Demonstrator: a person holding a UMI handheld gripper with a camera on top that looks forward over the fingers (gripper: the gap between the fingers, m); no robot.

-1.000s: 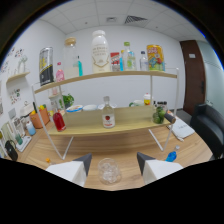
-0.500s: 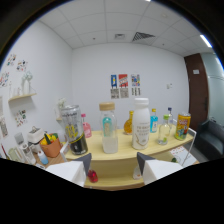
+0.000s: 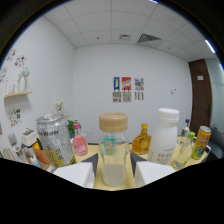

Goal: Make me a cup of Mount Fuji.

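Shelf [image 3: 90,149] of pale wood holding a row of drinks, seen from the gripper [image 3: 113,167]. At far left stands a tall silver can labelled Water [image 3: 52,141], then a small pink bottle [image 3: 80,144]. In the middle, a clear glass jar with a tan lid [image 3: 113,150] stands between the gripper's spread white fingers [image 3: 75,175], with a gap either side. Right of it come an amber syrup bottle [image 3: 141,141], a large white plastic bottle [image 3: 164,136] and a yellow can [image 3: 201,142].
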